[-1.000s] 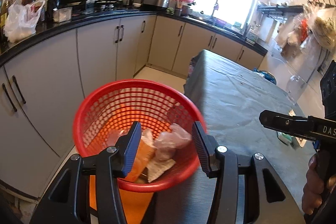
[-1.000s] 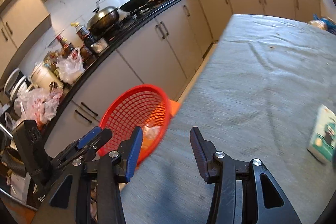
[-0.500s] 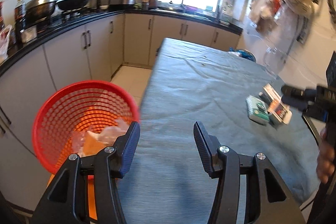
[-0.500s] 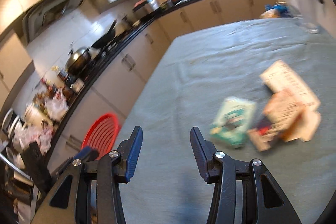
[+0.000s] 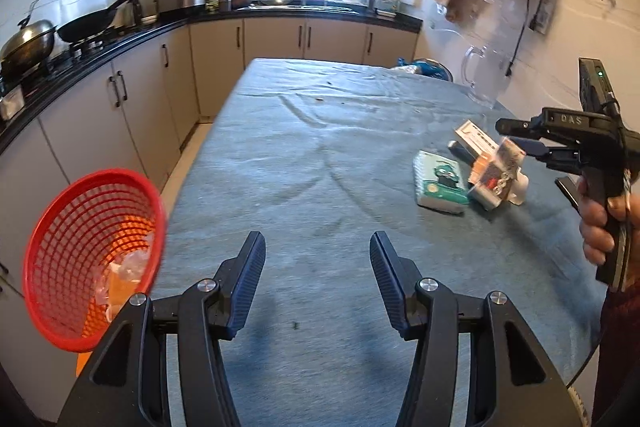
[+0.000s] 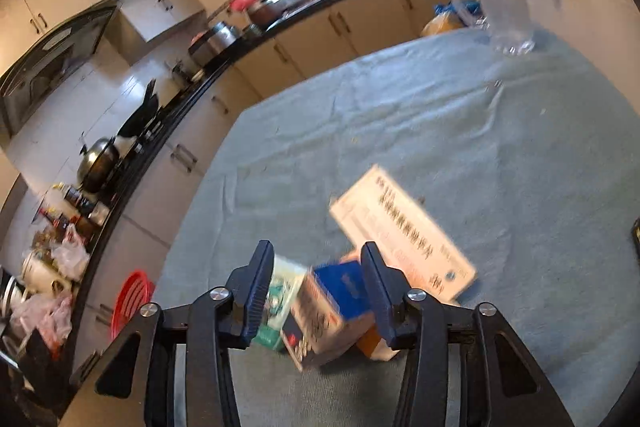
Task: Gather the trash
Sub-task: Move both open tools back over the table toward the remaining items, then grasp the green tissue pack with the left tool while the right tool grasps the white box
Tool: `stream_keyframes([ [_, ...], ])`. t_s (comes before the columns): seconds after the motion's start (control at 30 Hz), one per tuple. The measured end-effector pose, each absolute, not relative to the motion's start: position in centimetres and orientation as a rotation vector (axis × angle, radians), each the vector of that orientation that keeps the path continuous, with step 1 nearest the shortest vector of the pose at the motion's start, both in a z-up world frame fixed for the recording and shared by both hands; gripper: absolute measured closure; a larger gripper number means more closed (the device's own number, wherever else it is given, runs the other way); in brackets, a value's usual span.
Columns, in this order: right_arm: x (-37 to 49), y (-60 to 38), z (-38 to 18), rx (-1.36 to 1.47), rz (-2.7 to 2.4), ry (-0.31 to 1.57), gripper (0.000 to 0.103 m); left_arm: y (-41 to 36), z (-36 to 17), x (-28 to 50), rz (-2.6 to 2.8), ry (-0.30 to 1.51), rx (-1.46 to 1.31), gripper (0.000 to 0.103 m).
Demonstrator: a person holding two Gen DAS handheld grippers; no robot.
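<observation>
While both tools stand partly open with nothing gripped, the collecting looks about half done. Nearest in the left wrist view, the left tool hovers over bare grey cloth on the bench, its jaws apart and empty. Nearest in the right wrist view, the right tool has just been narrowing its jaws, and a small printed carton now sits between them; the pads do not clearly press on it, so I judge it framed rather than held.

Just left of that carton lies a green-and-white tissue pack, touching it. Beyond them a long white box with dark lettering lies flat on the cloth, against the same small heap.

Off the bench's left edge, lower down, stands the red mesh basket, already holding crumpled clear wrappers and something orange. So some trash is in, and the heap by the right tool is left to carry over. Farther back, a clear glass jug stands near the far right edge.
</observation>
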State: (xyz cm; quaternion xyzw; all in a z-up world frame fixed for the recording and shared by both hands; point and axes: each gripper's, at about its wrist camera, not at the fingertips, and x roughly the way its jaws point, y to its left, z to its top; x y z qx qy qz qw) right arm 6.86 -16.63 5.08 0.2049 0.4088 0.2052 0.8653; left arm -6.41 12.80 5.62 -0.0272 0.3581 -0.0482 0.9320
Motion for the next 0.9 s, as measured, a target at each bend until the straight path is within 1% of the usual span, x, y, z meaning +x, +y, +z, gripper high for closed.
stream_keyframes([
  [0.07, 5.0, -16.4, 6.0, 0.408, 0.491, 0.84, 0.055, 12.3, 5.6, -5.9, -0.109, 0.743, -0.058, 0.05],
  [0.17, 1.6, -16.0, 6.6, 0.367, 0.596, 0.871, 0.055, 11.5, 5.6, -5.0, -0.134, 0.755, -0.057, 0.049],
  [0.3, -2.6, -16.0, 6.6, 0.285, 0.66, 0.885, 0.054, 10.4, 5.8, -3.7, -0.167, 0.77, -0.048, 0.042],
  [0.4, -4.2, -17.7, 6.2, 0.277, 0.63, 0.865, 0.054, 9.2, 5.8, -2.5, -0.198, 0.798, -0.044, 0.042],
  [0.47, -4.5, -19.0, 6.1, 0.28, 0.586, 0.84, 0.054, 8.1, 5.7, -1.7, -0.215, 0.81, -0.036, 0.042],
  [0.6, -3.9, -20.2, 5.5, 0.313, 0.549, 0.846, 0.054, 5.5, 5.6, 0.2, -0.252, 0.843, -0.007, 0.038],
  [0.7, -3.7, -21.2, 4.8, 0.327, 0.534, 0.85, 0.054, 3.4, 5.3, 1.7, -0.272, 0.863, 0.021, 0.03],
  [0.9, -3.9, -22.1, 4.1, 0.357, 0.536, 0.849, 0.054, 0.7, 3.9, 5.0, -0.272, 0.923, 0.035, 0.029],
])
